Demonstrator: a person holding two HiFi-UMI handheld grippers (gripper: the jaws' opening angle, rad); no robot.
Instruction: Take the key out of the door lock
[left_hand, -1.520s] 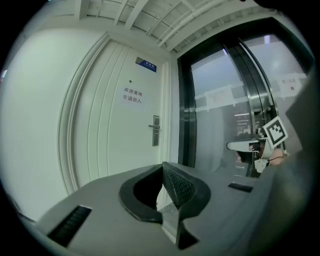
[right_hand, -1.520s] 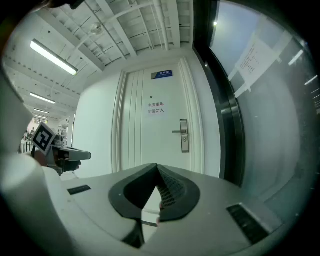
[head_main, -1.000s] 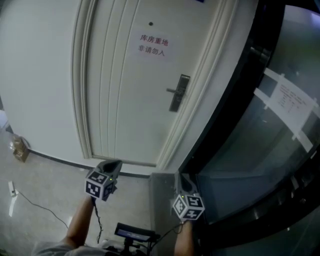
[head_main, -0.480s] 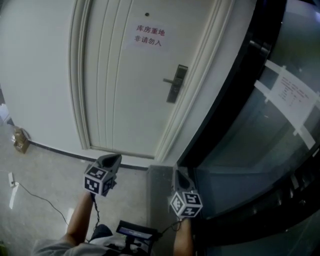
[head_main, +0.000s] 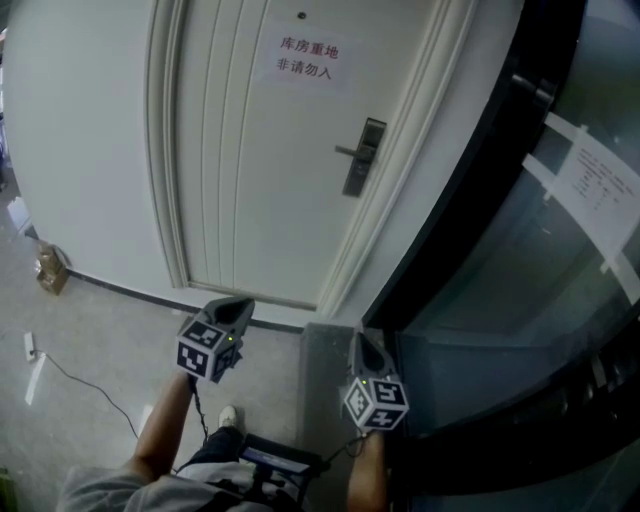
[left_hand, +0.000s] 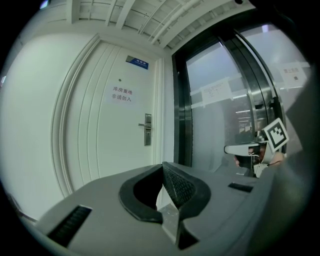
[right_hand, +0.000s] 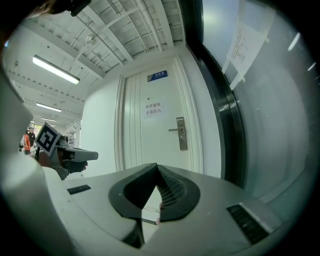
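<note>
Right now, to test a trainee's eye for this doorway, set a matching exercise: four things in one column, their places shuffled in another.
Things:
1. sign
2. lock
3. paper
4. box

Places:
A. taped on the glass
B. on the floor, left of the door
C. at the door's right edge
D. high on the door, above the lock

Pairs: 1-D, 2-C, 3-A, 4-B

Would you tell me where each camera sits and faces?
Head view: head-mounted, looking down at the door; forearms, left gripper, right gripper.
Left gripper view: on left gripper, facing door; own shut jaws, right gripper.
Right gripper view: on right gripper, facing door; own shut jaws, left gripper.
All three share the lock.
</note>
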